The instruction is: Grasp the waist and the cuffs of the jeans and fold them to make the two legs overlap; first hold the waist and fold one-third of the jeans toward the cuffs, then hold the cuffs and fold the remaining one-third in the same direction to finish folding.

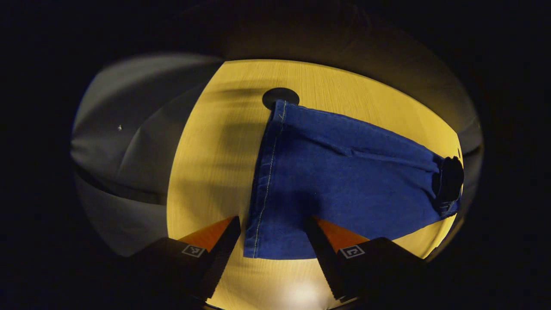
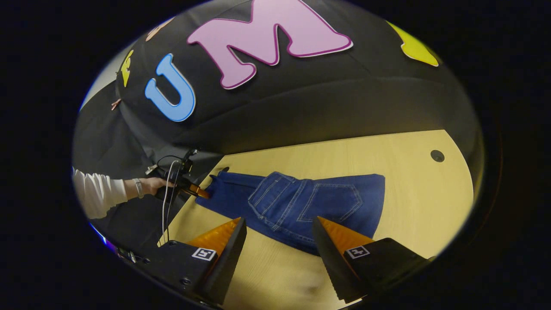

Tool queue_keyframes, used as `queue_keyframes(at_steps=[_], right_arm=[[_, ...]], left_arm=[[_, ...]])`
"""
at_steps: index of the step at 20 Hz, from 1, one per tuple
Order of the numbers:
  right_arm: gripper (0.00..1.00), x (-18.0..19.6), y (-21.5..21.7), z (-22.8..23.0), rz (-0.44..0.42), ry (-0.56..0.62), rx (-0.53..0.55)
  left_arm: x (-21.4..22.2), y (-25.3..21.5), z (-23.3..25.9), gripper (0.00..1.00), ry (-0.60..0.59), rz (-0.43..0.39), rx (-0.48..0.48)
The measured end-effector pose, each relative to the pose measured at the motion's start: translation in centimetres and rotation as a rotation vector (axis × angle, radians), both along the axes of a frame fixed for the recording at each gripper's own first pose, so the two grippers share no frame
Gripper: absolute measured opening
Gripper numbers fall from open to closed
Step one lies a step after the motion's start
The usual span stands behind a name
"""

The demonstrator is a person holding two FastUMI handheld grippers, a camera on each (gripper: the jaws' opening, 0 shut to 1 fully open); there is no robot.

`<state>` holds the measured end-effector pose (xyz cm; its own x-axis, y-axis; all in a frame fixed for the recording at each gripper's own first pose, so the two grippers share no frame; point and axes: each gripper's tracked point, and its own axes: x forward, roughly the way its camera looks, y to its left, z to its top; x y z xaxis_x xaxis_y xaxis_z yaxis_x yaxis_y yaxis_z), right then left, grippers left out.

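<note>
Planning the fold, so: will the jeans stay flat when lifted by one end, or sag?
The jeans will likely sag: they lie limp on the table, creased along the leg. The thick stitched seams suggest fairly heavy cloth that drapes rather than flutters. The woven surface should grip, not slip, in the tongs.

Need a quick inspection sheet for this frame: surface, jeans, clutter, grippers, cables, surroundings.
Surface: light wooden table, round dark hole near its far edge.
Job's things: blue jeans lying flat, back pockets up, legs already overlapped; cuffs at the left gripper.
Clutter: nothing seen.
Grippers: left gripper open, fingers either side of the cuff edge; right gripper open, above the waist end.
Cables: cables hanging from the far gripper in the right gripper view.
Surroundings: black cloth wall; person's hand, white sleeve.
</note>
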<state>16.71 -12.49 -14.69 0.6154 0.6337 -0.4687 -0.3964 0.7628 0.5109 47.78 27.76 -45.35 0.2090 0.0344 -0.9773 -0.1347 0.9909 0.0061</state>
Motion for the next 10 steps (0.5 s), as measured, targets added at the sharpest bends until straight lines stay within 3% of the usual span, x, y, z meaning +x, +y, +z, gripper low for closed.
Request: queue_keyframes(at_steps=[6,7,10], right_arm=[[0.93,0.5,-0.7,-0.1,-0.005,0.0,-0.003],[0.93,0.4,-0.8,0.1,-0.003,-0.005,-0.004],[0.93,0.0,-1.3,0.1,-0.004,-0.014,-0.013]], left_arm=[[-1.0,-0.9,0.1,0.98,0.061,-0.012,-0.012],[-1.1,-1.3,-0.2,0.88,0.072,-0.011,-0.016],[-0.5,-3.3,-0.5,0.37,0.043,-0.003,-0.024]])
